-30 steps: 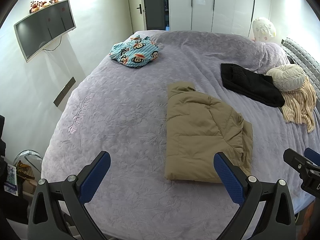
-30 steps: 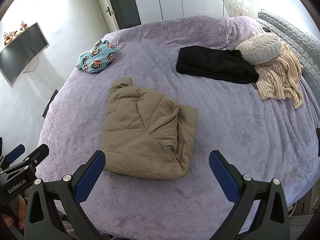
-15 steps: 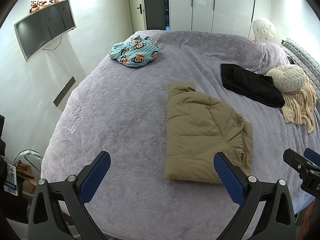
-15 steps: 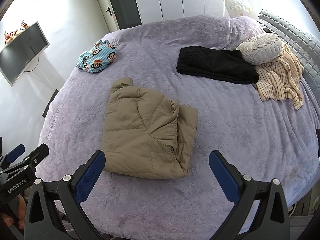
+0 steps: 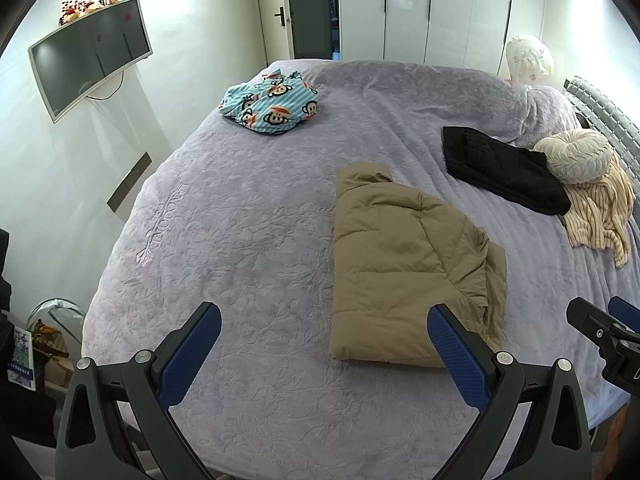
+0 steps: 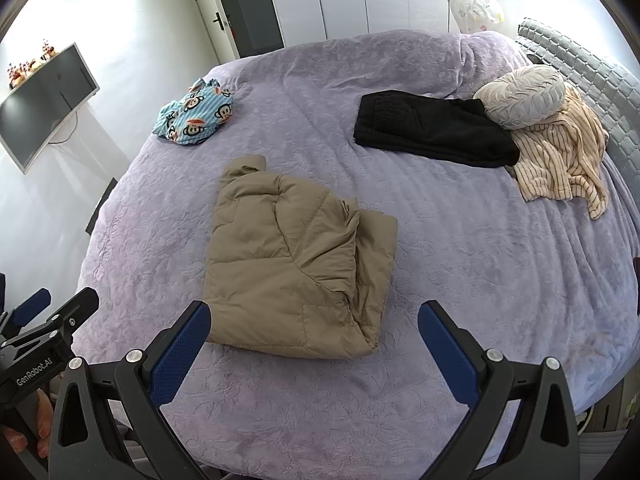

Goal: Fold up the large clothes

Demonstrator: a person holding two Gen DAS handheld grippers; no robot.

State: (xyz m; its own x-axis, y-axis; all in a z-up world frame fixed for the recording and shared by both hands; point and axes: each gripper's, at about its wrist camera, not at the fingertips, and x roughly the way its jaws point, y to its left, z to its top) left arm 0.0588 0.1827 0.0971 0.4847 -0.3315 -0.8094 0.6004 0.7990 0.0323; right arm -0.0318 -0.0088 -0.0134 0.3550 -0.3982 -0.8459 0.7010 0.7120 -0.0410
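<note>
Tan quilted fabric marks the puffer jacket (image 5: 404, 268), which lies folded into a rough rectangle near the middle of the lilac bedspread (image 5: 248, 216), collar at its far end; both claws hang above the near edge of the bed with nothing in them; the left gripper (image 5: 324, 344) has its blue-padded fingers spread wide, its right pad overlapping the jacket's near corner in view, though contact cannot be told; the right gripper (image 6: 314, 338) is likewise released, its fingers framing the jacket's near hem; far left lies a blue monkey-print garment (image 6: 196, 118); far right, a folded black garment (image 6: 432, 128) sits beside a round cream cushion (image 6: 522, 96) and a striped beige shirt (image 6: 560, 160).
</note>
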